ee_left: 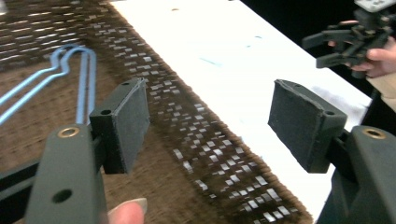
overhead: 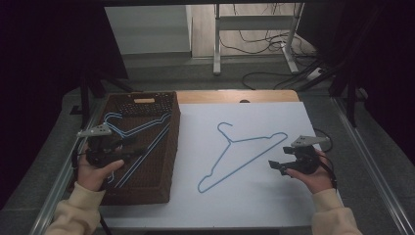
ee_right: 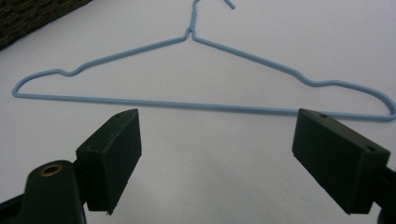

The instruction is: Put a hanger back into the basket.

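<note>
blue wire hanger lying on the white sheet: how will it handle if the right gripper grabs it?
The blue hanger is thin wire lying flat on the white sheet, so probably light but hard to get pads under. Its smooth coating may slip or pivot in a one-point grip. The long open frame will likely flex somewhat and swing.

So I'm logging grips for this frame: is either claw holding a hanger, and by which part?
Nothing is held. The left claw stands open over the basket, and the right claw is open short of the blue hanger.
</note>
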The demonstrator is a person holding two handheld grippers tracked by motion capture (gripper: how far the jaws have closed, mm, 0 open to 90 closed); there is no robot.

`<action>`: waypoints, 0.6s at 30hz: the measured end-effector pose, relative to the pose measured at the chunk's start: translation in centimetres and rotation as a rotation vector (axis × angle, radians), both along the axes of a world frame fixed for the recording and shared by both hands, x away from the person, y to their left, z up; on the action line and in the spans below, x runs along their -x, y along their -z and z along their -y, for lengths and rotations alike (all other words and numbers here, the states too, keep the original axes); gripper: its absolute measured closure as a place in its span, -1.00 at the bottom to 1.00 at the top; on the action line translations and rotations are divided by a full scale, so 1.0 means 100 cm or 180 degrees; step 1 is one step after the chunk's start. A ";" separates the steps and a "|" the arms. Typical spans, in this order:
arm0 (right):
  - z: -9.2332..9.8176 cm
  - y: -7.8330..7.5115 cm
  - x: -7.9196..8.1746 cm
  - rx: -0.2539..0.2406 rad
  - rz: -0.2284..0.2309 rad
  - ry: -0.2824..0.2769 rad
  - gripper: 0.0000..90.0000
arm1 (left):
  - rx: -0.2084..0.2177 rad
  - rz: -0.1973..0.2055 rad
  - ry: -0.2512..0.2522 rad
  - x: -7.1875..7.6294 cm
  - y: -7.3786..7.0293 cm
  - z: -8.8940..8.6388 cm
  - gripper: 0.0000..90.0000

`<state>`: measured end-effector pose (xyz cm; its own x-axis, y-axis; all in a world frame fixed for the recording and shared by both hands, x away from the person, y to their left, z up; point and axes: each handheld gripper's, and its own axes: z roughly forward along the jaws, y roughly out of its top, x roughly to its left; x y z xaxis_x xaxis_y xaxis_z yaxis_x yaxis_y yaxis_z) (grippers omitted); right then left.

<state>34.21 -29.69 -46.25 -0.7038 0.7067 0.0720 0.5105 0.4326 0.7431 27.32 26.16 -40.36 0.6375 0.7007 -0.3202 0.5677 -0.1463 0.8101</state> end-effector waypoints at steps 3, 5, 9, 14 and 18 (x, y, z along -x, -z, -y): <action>0.000 -0.001 0.000 -0.0011 0.0011 -0.0005 -0.65 | -0.0004 0.0002 0.0072 0.002 0.001 0.011 -0.38; -0.001 -0.002 0.000 -0.0011 0.0013 -0.0010 -0.65 | -0.0019 0.0001 0.0134 0.003 0.003 0.020 -0.39; -0.003 -0.005 0.001 -0.0027 0.0055 -0.0041 -0.65 | -0.0055 -0.0017 0.0178 0.004 0.008 0.030 -0.40; -0.004 -0.008 0.002 -0.0047 0.0083 -0.0054 -0.65 | -0.0075 -0.0018 0.0167 0.004 0.011 0.033 -0.40; -0.005 -0.009 0.003 -0.0048 0.0086 -0.0058 -0.65 | -0.0086 -0.0012 0.0171 0.005 0.013 0.035 -0.40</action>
